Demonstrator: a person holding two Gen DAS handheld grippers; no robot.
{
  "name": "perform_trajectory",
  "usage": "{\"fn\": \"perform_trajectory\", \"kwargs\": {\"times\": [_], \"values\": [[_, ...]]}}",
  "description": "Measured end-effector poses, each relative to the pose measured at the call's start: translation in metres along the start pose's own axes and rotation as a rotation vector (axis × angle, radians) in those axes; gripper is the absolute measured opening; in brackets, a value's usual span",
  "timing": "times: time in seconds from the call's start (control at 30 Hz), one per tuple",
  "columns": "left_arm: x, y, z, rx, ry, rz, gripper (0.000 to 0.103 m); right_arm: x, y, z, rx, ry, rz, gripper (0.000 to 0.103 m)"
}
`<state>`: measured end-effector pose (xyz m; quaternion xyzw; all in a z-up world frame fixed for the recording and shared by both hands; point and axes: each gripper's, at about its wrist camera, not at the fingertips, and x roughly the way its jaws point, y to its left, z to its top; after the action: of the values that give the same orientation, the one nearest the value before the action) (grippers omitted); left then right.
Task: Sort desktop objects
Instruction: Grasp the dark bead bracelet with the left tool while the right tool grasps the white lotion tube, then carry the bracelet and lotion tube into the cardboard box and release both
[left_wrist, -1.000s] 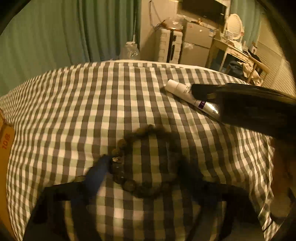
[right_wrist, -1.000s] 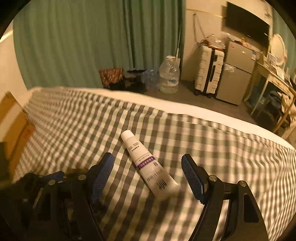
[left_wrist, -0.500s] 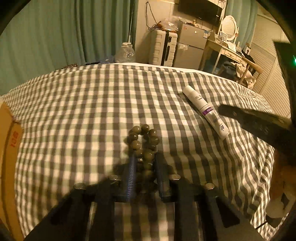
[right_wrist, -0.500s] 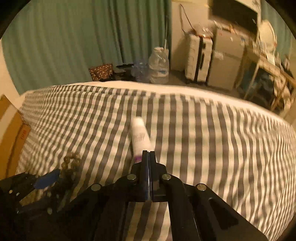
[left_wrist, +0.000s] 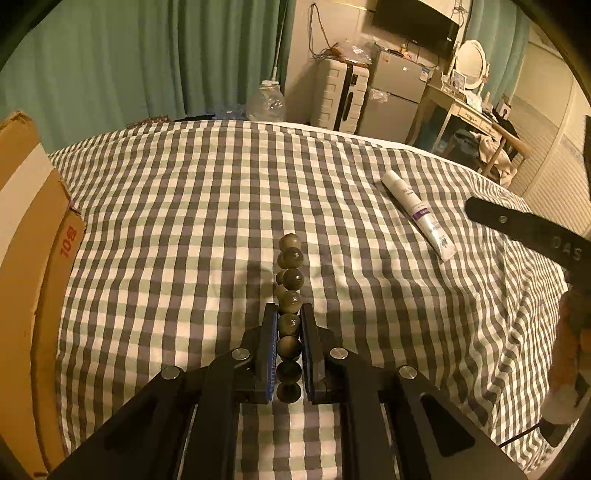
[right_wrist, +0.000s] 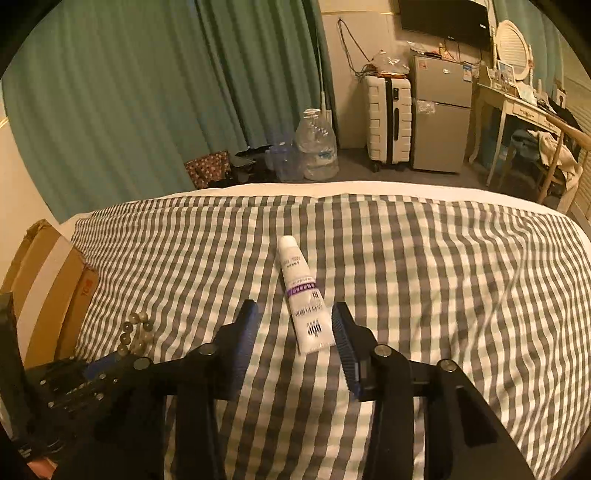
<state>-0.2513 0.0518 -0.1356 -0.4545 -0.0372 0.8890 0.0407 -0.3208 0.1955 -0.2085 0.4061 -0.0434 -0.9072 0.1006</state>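
My left gripper (left_wrist: 289, 314) is shut on a dark green bead bracelet (left_wrist: 290, 280), squeezed into a narrow loop that sticks out forward over the checked bedspread (left_wrist: 184, 221). The bracelet also shows in the right wrist view (right_wrist: 135, 332), with the left gripper at the lower left. A white tube with a purple band (right_wrist: 304, 295) lies on the bedspread; it also shows in the left wrist view (left_wrist: 417, 214). My right gripper (right_wrist: 295, 317) is open, its fingers on either side of the tube's near end, just above the cloth.
An open cardboard box (left_wrist: 26, 258) stands at the left edge of the bed and shows in the right wrist view (right_wrist: 48, 288) too. Beyond the bed are green curtains, a water jug (right_wrist: 317, 147), a suitcase and a small fridge.
My left gripper closed on the bracelet, pinching it flat, and lifted it slightly. My right gripper shut briefly half a second ago and now stands open around the tube's end.
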Motion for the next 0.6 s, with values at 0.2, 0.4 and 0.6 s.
{"fn": "perform_trajectory", "kwargs": {"times": [0.2, 0.4, 0.6], "values": [[0.021, 0.0, 0.019, -0.007, -0.004, -0.016, 0.011, 0.057, -0.005, 0.017, -0.018, 0.056, -0.013, 0.041], [0.035, 0.006, 0.034, -0.023, 0.004, -0.031, 0.011, 0.092, -0.009, 0.019, 0.0, 0.107, -0.033, 0.04], [0.022, 0.005, 0.03, -0.01, 0.001, -0.055, 0.011, 0.067, -0.006, 0.004, -0.001, 0.128, -0.077, 0.027]]}}
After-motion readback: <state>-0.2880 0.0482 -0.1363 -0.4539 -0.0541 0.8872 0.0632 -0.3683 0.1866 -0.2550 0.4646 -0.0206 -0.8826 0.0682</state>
